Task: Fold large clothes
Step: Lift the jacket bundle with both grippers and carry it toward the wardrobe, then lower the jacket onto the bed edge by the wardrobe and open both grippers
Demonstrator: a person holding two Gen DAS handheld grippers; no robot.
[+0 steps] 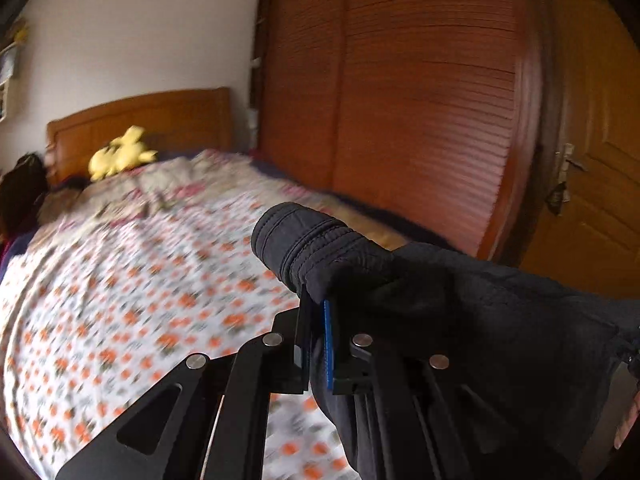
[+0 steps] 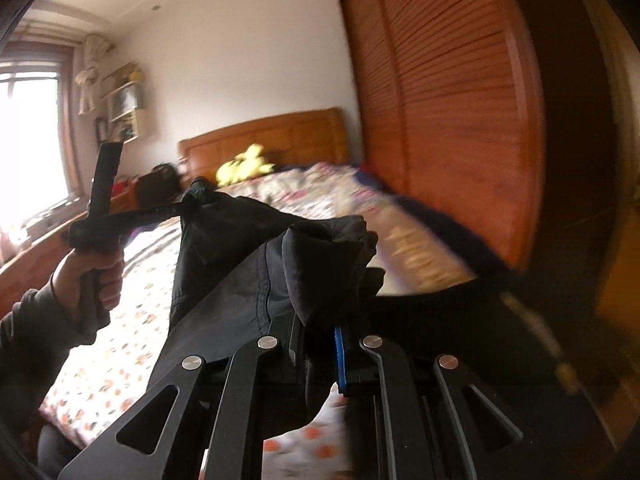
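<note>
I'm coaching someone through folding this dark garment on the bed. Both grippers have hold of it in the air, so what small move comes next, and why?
Probably draw the two grippers apart to pull the black fabric garment taut. The left gripper is shut on its elastic-cuffed end and the right gripper on another bunched part, and the cloth between them hangs slack and creased above the floral bedspread. Flattened, it could then be laid down for folding.
</note>
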